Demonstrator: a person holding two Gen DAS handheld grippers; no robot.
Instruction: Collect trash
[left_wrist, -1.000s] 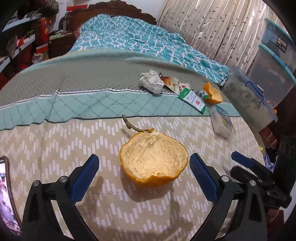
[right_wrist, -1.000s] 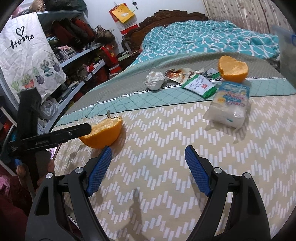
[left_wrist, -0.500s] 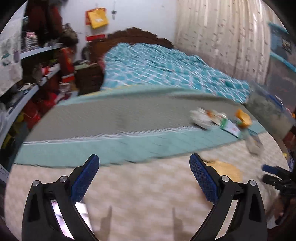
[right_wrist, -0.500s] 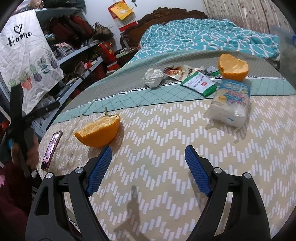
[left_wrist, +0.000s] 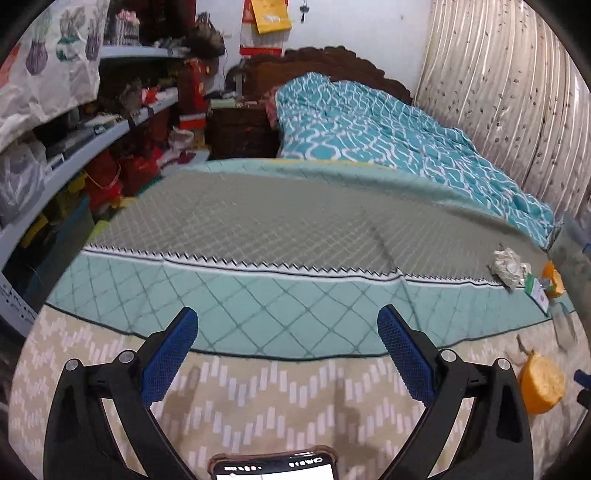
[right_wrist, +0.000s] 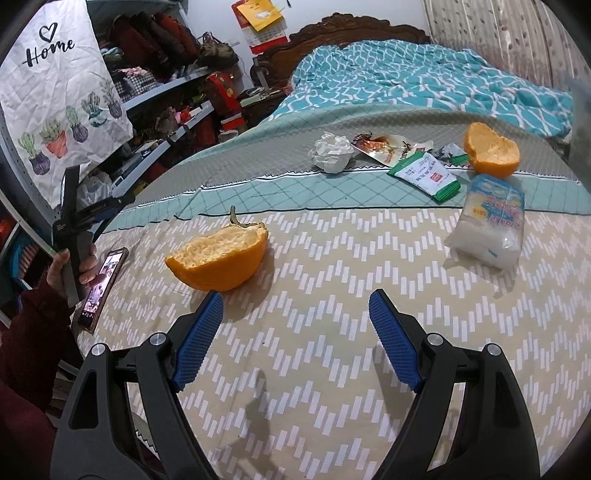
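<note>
Trash uncollected: peel (right_wrist: 221, 258) centre, tissue (right_wrist: 331, 152), wrappers (right_wrist: 424, 173), second peel (right_wrist: 491, 149) upper right; no bin visible, perhaps off-frame. Left gripper (left_wrist: 286, 354) and right gripper (right_wrist: 295, 339) spread, empty.

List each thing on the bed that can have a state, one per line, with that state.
Left tongs: open, empty.
Right tongs: open, empty.
Near peel: hollow, stem on, cut side tilted up.
Far peel: hollow, lying free.
Tissue: crumpled.
Green sachet: lying flat.
Phone: screen lit.
</note>
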